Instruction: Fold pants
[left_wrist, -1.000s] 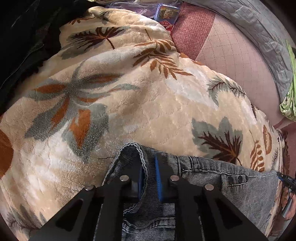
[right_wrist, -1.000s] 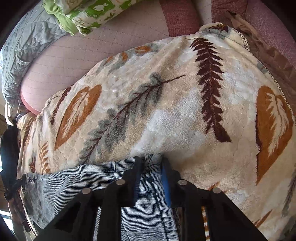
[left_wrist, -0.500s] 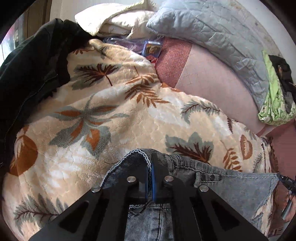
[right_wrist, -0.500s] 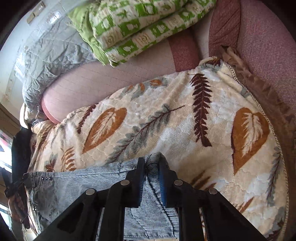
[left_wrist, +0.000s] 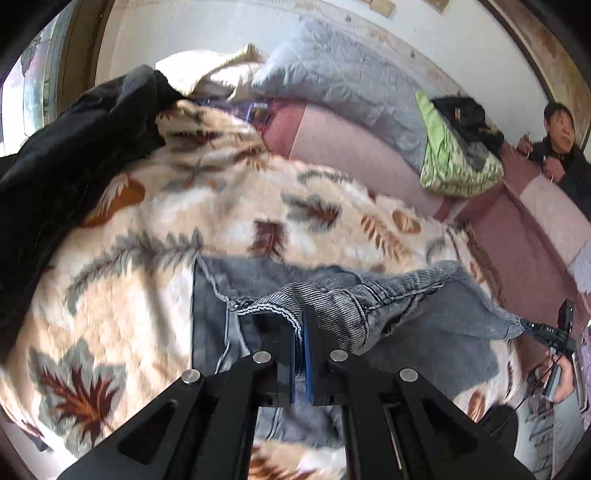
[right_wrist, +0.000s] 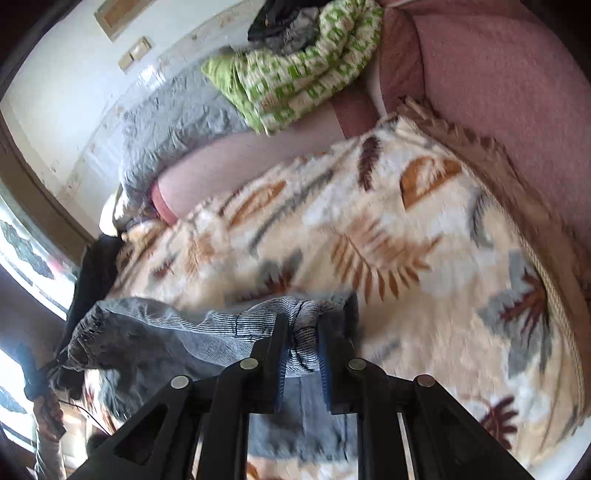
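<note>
Both claws have lifted since a moment ago: the left claw (left_wrist: 300, 332) and right claw (right_wrist: 301, 341) each pinch the jeans (left_wrist: 369, 306), now hanging above the leaf-print blanket (left_wrist: 147, 258).

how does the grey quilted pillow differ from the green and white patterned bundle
The grey quilted pillow is one plain colour with stitched puckers; the green and white patterned bundle carries a printed pattern. The pillow lies against the wall; the bundle sits further along the pink cushioned couch, with dark clothes on top of it. Both are soft and rest beyond the leaf-print blanket.
</note>
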